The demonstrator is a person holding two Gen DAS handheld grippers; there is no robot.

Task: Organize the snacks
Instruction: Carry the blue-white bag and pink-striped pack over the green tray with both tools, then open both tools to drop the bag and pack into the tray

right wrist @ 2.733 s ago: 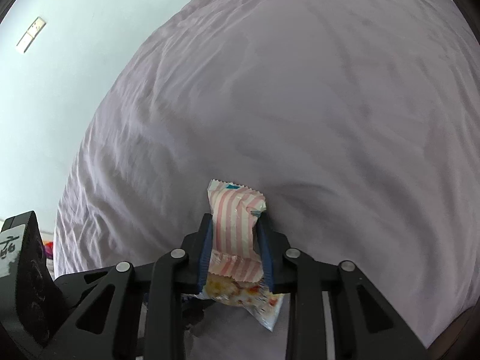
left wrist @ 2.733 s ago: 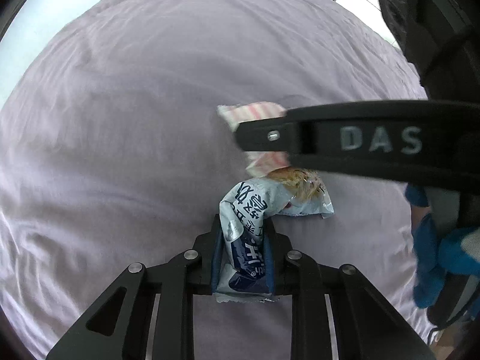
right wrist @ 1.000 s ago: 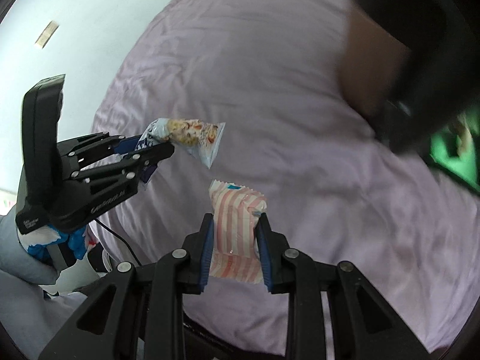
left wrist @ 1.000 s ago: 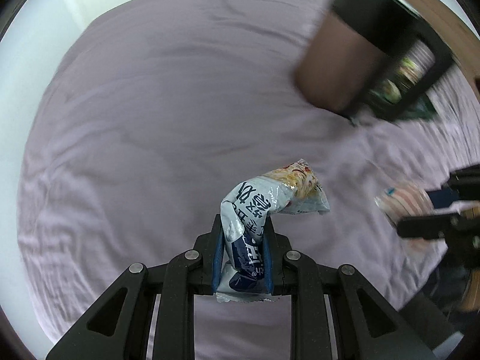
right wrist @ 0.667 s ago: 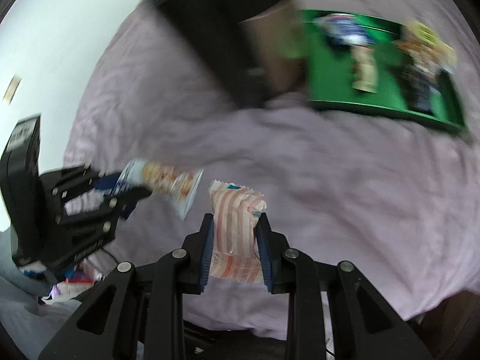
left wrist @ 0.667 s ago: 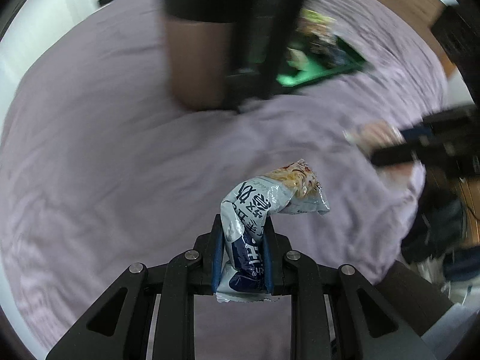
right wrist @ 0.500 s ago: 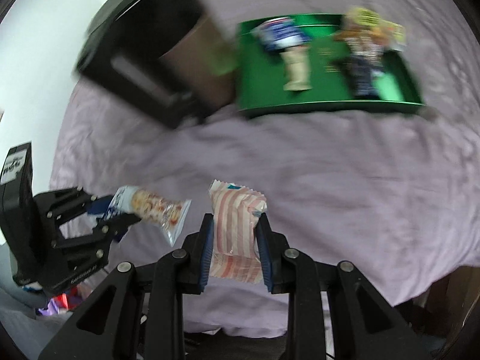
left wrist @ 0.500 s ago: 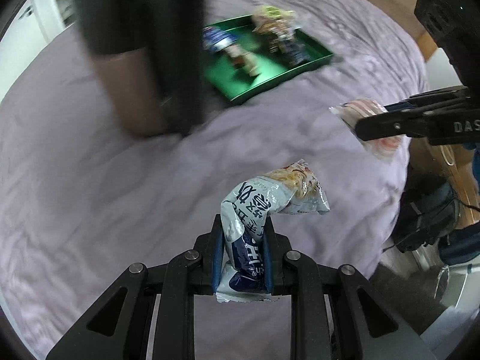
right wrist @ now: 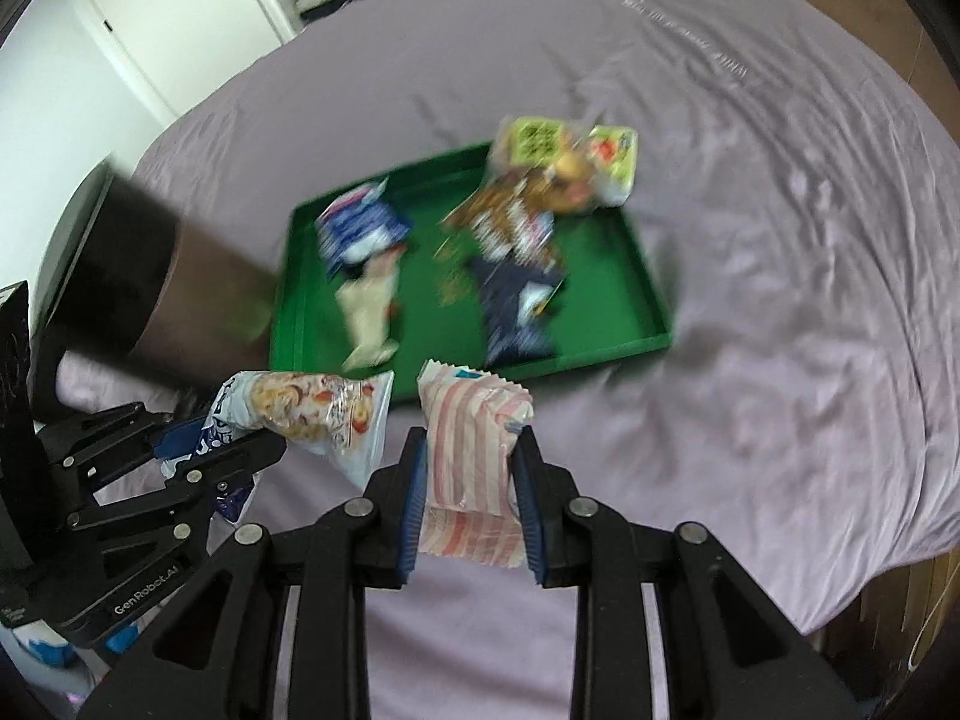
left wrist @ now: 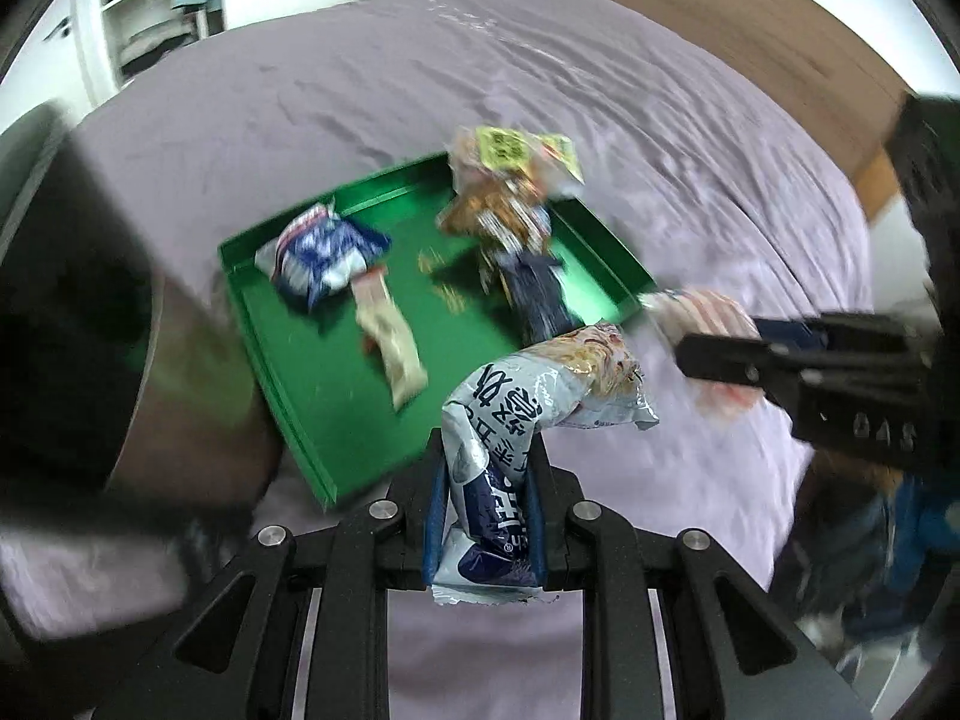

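My left gripper (left wrist: 485,480) is shut on a white-and-blue snack packet (left wrist: 516,414) that bends over to the right above the jaws. My right gripper (right wrist: 471,474) is shut on a pink-striped snack packet (right wrist: 474,444). A green tray (left wrist: 312,384) (right wrist: 606,276) lies on the lilac bedsheet ahead of both grippers and holds several snack packets. In the right wrist view the left gripper (right wrist: 228,450) and its packet (right wrist: 312,414) hang at the left, near the tray's front edge. The right gripper (left wrist: 708,348) shows at the right in the left wrist view.
A dark box-like object (left wrist: 90,324) (right wrist: 156,300) stands on the bed just left of the tray. A yellow-green packet (right wrist: 570,156) overhangs the tray's far right corner. A wooden headboard (left wrist: 720,18) runs behind the bed. White cupboards (right wrist: 180,6) stand at the back left.
Both grippers, still holding their packets, have swung across the bed. The dark box slid to the left of the views and the green tray with its snacks came into sight ahead.
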